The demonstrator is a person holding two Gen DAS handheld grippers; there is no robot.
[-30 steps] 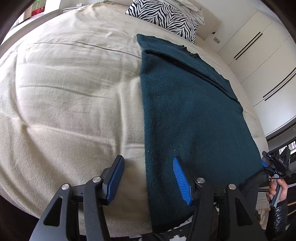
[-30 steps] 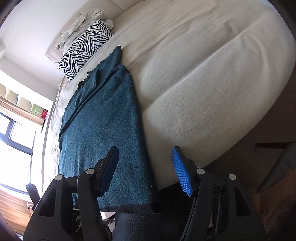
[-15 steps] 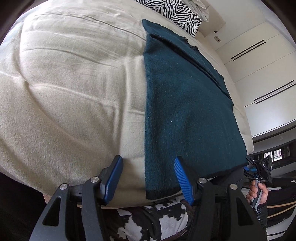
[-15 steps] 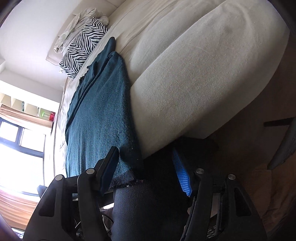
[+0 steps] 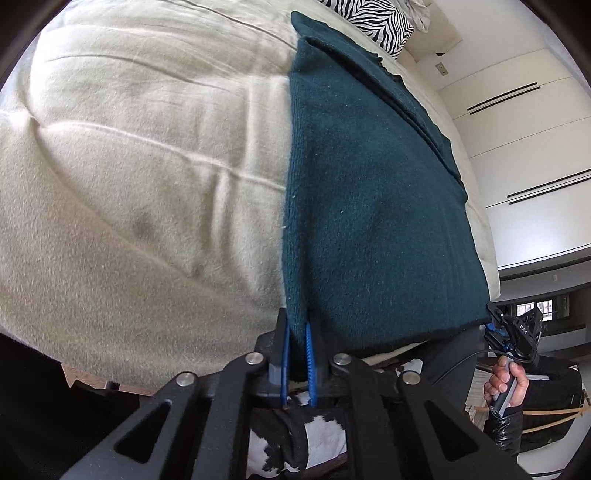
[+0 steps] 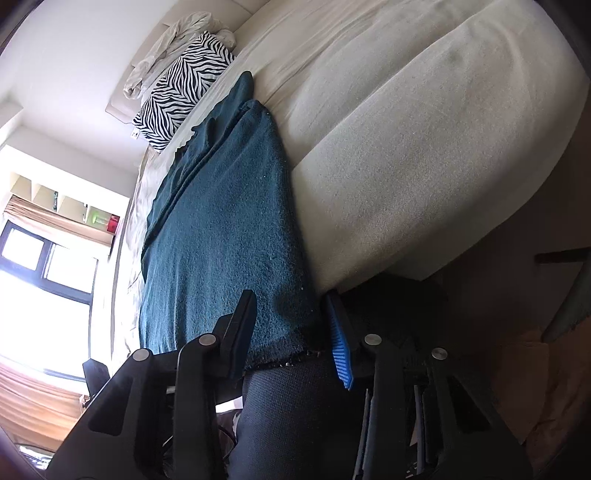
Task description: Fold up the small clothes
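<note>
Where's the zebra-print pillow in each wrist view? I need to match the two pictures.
Left wrist view: zebra-print pillow at the top edge, right of centre, beyond the far end of the teal garment.
Right wrist view: the pillow sits upper left, again past the garment's far end.
Shared landmark: the teal garment on the cream bed.

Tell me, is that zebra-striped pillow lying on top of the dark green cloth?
No, the zebra pillow sits at the head of the bed, beyond the green cloth's far end.
</note>
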